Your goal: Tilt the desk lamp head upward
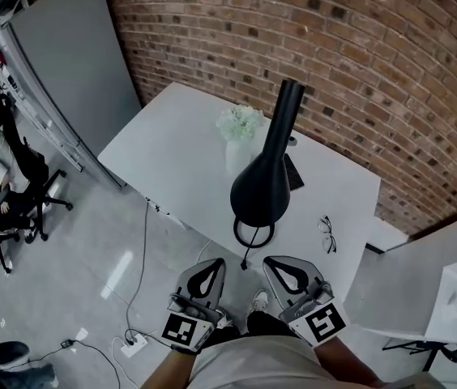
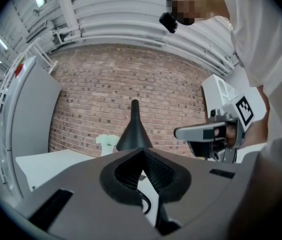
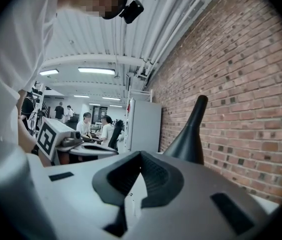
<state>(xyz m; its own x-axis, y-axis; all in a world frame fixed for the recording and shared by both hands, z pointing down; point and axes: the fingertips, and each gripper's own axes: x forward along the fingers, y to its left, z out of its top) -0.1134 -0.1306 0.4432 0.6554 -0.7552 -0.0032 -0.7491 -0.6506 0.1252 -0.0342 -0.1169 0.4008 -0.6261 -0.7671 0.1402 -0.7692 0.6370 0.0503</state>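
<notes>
A black desk lamp [image 1: 261, 186] stands on the white table [image 1: 172, 156], its bulbous head low over a ring base [image 1: 253, 233] and its narrow neck pointing up and away. Both grippers hang close to my body, short of the table's near edge and apart from the lamp. My left gripper [image 1: 209, 266] is shut on nothing, and so is my right gripper [image 1: 282, 264]. In the left gripper view the lamp [image 2: 134, 131] rises beyond the closed jaws [image 2: 142, 151]. In the right gripper view it [image 3: 188, 134] stands at the right, past the jaws [image 3: 141, 155].
A white vase of pale flowers [image 1: 239, 132] and a dark flat item [image 1: 294, 173] sit behind the lamp. Glasses [image 1: 327, 233] lie to its right. A brick wall backs the table. A power strip [image 1: 134, 345] lies on the floor; office chairs [image 1: 18, 193] stand at left.
</notes>
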